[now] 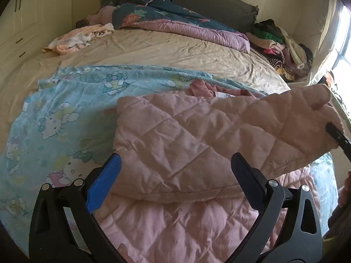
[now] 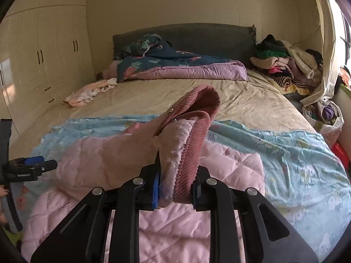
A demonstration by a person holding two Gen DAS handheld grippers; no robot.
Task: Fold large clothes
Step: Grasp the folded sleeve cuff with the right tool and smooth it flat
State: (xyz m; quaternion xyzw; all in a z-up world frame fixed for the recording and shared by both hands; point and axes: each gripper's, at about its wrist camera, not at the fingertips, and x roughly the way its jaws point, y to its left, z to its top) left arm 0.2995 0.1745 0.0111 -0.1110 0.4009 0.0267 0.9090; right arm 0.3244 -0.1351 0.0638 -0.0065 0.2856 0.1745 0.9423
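Observation:
A pink quilted jacket [image 1: 175, 131] lies on a light blue cartoon-print sheet [image 1: 65, 109] at the near end of the bed. My left gripper [image 1: 176, 157] is open above the jacket's folded part, its blue pad and black finger wide apart and gripping nothing. In the right wrist view, my right gripper [image 2: 177, 175] is shut on an edge of the jacket [image 2: 109, 157]. The ribbed darker-pink trim [image 2: 190, 131] rises from between the jaws, lifted off the bed. The left gripper [image 2: 47, 163] shows at the left edge there. The right gripper's tip [image 1: 335, 133] shows at the far right of the left wrist view.
The bed's beige sheet [image 2: 153, 96] stretches beyond. A dark floral and purple quilt [image 2: 175, 65] lies by the headboard, with a small peach cloth [image 2: 90, 92] at its left. A clothes pile [image 2: 285, 65] sits at the right. A wardrobe [image 2: 43, 43] lines the left wall.

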